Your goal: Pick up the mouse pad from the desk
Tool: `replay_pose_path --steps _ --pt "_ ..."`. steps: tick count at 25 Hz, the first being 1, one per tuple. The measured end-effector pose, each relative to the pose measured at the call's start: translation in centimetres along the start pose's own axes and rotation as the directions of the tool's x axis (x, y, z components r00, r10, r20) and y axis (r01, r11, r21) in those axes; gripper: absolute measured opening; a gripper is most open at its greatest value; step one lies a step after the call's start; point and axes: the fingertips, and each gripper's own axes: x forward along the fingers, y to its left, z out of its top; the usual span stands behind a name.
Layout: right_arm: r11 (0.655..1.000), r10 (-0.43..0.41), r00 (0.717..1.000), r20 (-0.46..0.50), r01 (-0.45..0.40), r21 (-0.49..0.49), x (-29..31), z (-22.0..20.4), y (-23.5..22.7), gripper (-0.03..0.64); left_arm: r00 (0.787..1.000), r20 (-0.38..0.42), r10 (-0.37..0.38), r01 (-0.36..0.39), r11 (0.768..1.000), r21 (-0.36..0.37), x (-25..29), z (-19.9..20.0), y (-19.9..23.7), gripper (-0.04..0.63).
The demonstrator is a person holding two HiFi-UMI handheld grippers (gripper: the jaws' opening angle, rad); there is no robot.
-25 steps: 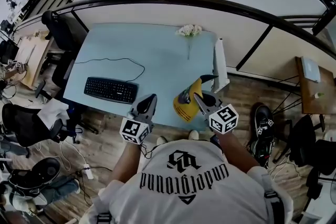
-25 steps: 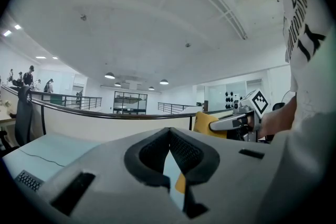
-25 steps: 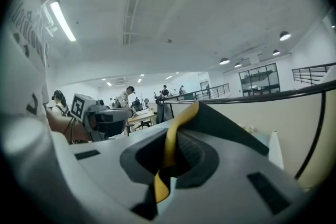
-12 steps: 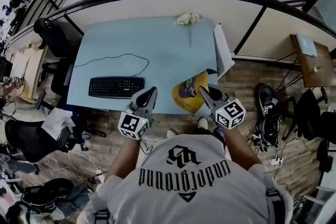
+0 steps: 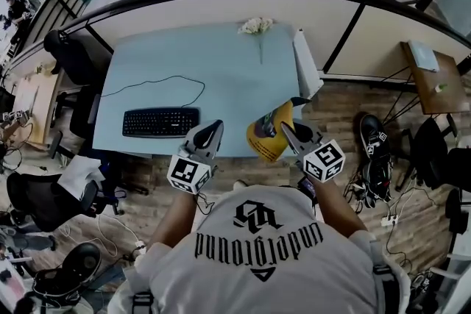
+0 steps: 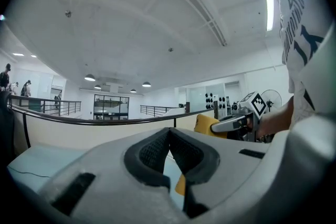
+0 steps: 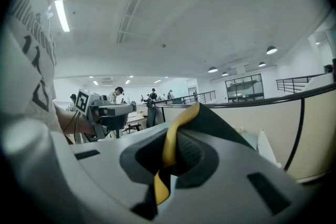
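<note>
The right gripper (image 5: pixel 285 128) is closed tight on the yellow mouse pad (image 5: pixel 265 140), at the near right edge of the desk (image 5: pixel 221 62). The left gripper (image 5: pixel 213 128) is closed and holds nothing.

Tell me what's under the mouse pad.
Mouse pad hangs curled in the right gripper, off the desk. Below it only the desk's near edge and wood floor show; whatever it covers is hidden.

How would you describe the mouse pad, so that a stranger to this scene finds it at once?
Find the light blue desk. At its near right corner, the right gripper holds the mouse pad lifted and curled. It is the only yellow thing there, unlike the black keyboard.
</note>
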Motion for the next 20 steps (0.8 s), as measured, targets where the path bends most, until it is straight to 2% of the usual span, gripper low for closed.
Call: replay_pose_path --steps 8,20 --pt "0.996 0.076 0.997 -0.010 -0.076 -0.043 -3.0 0.0 -0.4 0.023 0.999 0.012 0.050 -0.050 0.999 -0.018 0.9 0.0 -3.8 0.008" --pt "0.983 0.167 0.986 -0.017 -0.168 -0.073 -10.2 -1.4 -0.6 0.023 0.991 0.022 0.128 -0.128 0.991 -0.032 1.0 -0.3 -11.9 0.008"
